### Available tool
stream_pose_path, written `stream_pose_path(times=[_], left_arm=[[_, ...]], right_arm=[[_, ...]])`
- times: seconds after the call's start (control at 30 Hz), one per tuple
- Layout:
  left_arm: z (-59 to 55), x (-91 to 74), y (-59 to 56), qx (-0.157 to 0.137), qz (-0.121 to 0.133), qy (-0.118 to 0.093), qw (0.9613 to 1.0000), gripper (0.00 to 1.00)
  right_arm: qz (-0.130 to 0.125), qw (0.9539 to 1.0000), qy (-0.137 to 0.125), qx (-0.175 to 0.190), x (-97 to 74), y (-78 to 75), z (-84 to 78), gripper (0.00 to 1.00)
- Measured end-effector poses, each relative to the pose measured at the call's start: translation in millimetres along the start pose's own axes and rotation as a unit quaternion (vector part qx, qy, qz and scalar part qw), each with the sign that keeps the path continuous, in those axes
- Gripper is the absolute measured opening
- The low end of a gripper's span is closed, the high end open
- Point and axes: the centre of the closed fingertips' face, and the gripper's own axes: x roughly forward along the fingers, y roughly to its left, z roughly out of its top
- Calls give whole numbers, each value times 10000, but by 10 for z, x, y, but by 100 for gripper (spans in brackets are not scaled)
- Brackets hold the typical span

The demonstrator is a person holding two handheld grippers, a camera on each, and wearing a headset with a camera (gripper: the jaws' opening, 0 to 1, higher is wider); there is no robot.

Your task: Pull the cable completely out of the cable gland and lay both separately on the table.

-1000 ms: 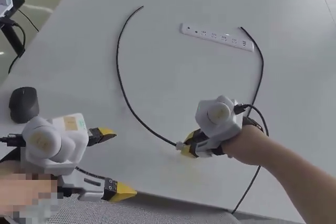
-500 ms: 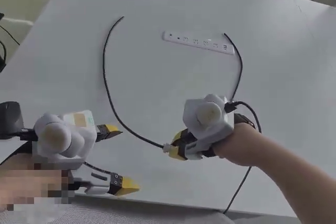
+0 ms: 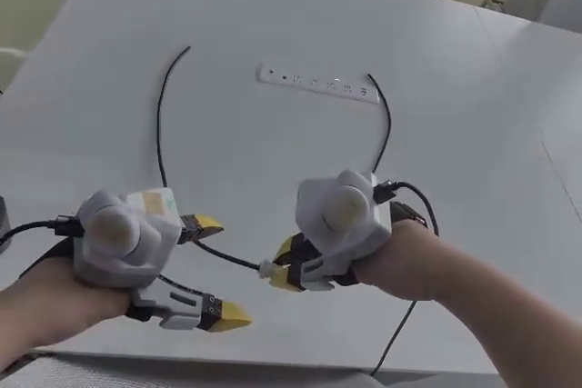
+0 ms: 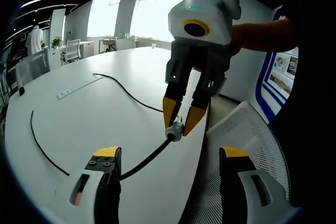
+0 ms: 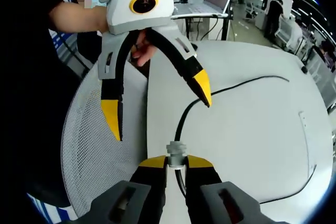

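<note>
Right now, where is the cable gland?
In the head view the cable gland sits near the front edge of the table, clamped in the right gripper, with the open left gripper just to its left.

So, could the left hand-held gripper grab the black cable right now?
Probably yes: the left hand-held gripper is open with the cable running between its jaws, and nothing blocks it.

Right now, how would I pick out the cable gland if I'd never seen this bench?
Find the near edge of the white table, where the right gripper pinches something small. That is the cable gland, a short pale collar on the end of the long black cable. It is the only pale piece on that dark line.
</note>
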Motion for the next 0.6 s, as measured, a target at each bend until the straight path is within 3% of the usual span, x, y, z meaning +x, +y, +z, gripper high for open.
stream_pose_path(times=[0.17,0.37,0.6], left_arm=[[34,40,-57,79,-121,5,9999,73],[118,24,-87,140,-177,-194,9996,65],[169,12,-122,67,-215,-374,9990,59]], right_arm=[[-13,9999,-23,-165,-70,81,79,7],[17,9992,18,-402,-120,203,106,7],[-35,9986,28,-525,-181,239,104,7]])
